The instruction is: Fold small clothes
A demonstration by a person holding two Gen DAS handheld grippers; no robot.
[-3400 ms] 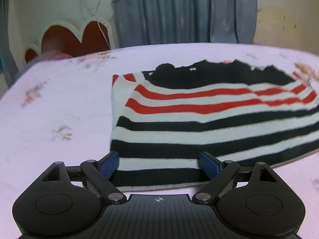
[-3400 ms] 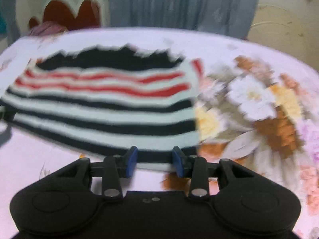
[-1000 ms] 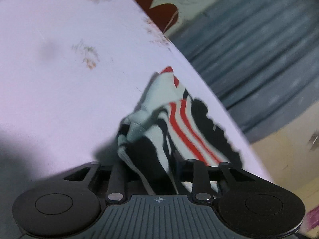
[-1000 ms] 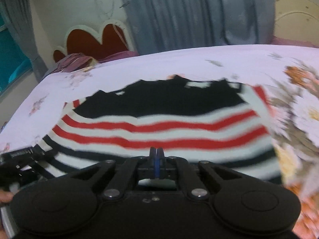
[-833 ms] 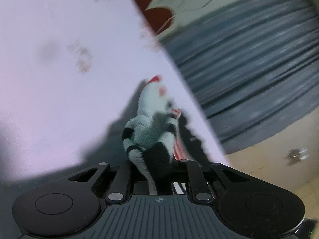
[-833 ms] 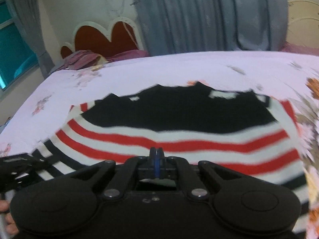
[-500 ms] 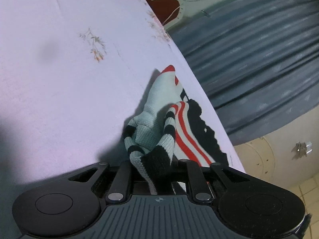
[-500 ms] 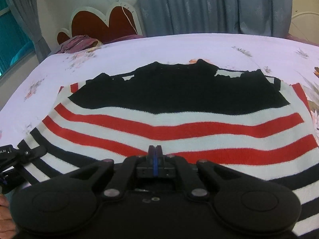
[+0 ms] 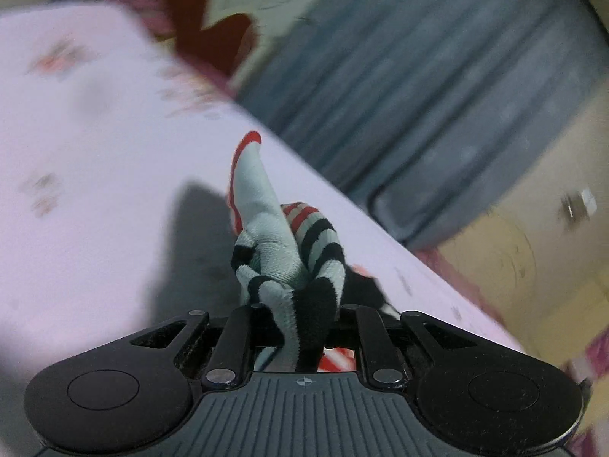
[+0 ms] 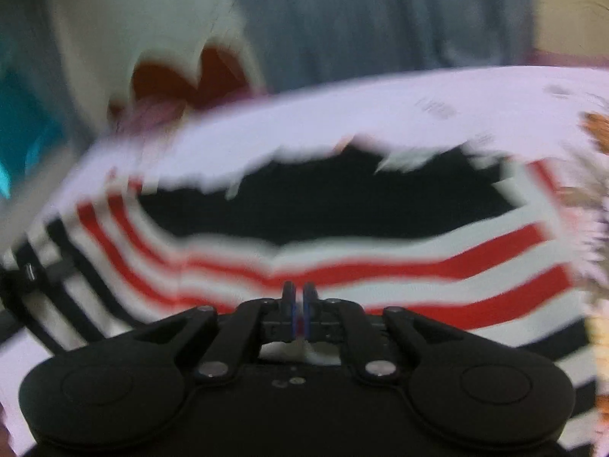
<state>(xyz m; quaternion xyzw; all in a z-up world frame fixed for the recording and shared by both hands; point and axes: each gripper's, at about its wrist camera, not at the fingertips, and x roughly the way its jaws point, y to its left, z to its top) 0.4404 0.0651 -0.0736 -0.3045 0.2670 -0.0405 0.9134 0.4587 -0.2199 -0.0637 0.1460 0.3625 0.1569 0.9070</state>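
Observation:
A small striped sweater, black, white and red, lies on the pink bed sheet. In the left wrist view my left gripper is shut on a bunched corner of the sweater and holds it lifted off the sheet. In the right wrist view the sweater spreads wide ahead, black top band farthest. My right gripper is shut on the near hem, with a thin fold of cloth between the blue pads. The left gripper shows blurred at the far left edge.
A red heart-shaped headboard and a grey-blue curtain stand behind the bed. The sheet has a large flower print at its right side. A teal window is at the left.
Both grippers went from open at the near hem to shut on it. In the last second they have lifted the hem and carried it towards the black top band; both views are now motion blurred.

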